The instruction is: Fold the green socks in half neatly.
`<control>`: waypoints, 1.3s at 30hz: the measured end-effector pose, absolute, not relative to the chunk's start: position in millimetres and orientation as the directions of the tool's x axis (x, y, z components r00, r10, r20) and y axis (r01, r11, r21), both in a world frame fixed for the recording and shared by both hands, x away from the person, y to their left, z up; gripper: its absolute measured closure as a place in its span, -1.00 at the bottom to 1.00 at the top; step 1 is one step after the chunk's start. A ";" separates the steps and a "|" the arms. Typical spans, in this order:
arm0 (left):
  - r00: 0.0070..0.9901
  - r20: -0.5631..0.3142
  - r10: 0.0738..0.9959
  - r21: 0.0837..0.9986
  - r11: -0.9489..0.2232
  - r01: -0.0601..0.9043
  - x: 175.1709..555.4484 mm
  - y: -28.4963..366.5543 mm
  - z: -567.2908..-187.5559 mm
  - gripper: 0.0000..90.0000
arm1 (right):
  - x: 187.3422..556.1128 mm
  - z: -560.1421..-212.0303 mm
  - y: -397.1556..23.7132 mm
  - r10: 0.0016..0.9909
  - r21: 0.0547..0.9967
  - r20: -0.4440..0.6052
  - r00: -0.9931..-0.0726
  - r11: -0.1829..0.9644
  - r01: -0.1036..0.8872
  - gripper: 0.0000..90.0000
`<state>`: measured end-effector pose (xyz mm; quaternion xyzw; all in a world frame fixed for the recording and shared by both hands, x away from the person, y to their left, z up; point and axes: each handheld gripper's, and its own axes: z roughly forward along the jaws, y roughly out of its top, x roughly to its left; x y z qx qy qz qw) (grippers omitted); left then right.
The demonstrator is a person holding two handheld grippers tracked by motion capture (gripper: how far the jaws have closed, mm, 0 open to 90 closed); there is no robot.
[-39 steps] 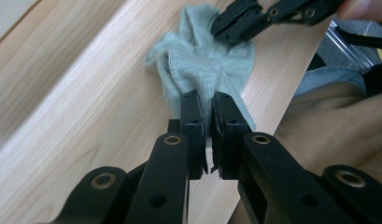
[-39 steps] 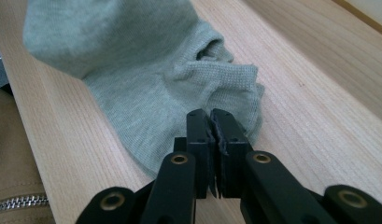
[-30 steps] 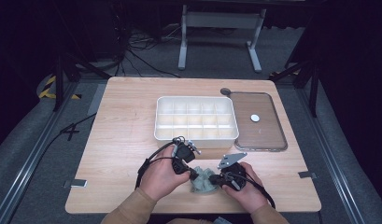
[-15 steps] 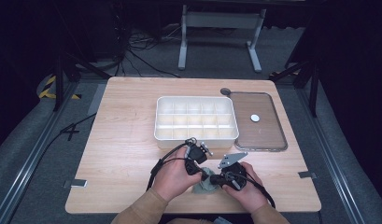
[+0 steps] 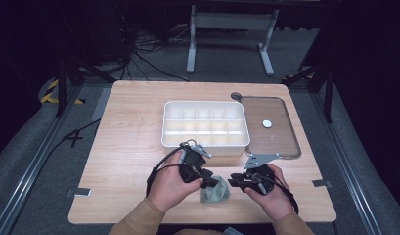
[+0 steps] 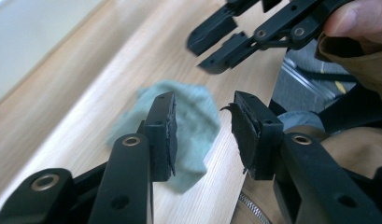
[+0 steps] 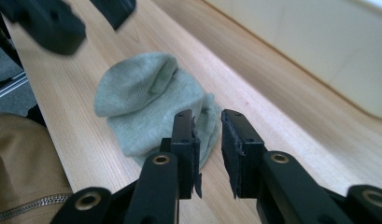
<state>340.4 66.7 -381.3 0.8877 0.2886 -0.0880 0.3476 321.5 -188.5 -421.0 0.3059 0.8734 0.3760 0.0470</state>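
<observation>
A small grey-green rolled cloth (image 5: 215,194) lies on the wooden table near its front edge. My left gripper (image 5: 213,182) hovers just above its left side; the jaws have just been opening and stand open with nothing between them. In the left gripper view the cloth (image 6: 198,109) lies beyond and below the left gripper (image 6: 202,133). My right gripper (image 5: 235,181) sits just right of the cloth; its jaws have just been opening to a narrow gap and hold nothing. In the right gripper view the cloth (image 7: 142,98) lies ahead of the right gripper (image 7: 208,142).
A white compartment tray (image 5: 206,144) stands at mid-table behind the hands. To its right lies a brownish clear lid (image 5: 281,142) with a small white disc (image 5: 267,124) on it. The table's front edge runs close below the cloth.
Both grippers were closed at the cloth between the hands; now both have opened and let it go, and it lies on the table. The right hand has lifted a little.
</observation>
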 end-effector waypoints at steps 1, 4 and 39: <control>0.802 -0.361 0.475 0.552 -0.585 0.595 342.3 74.3 -383.0 0.41 | 321.6 -418.1 -188.4 0.568 0.691 0.145 -0.810 0.528 0.493 0.68; 0.780 -0.347 0.521 0.469 -0.623 0.626 345.2 84.7 -396.1 0.61 | 320.8 -411.4 -185.5 0.566 0.705 0.133 -0.814 0.523 0.479 0.71; 0.886 -0.276 0.372 0.468 -0.753 0.462 328.1 16.5 -443.8 0.84 | 314.6 -428.0 -151.9 0.507 0.644 0.158 -0.847 0.598 0.478 0.90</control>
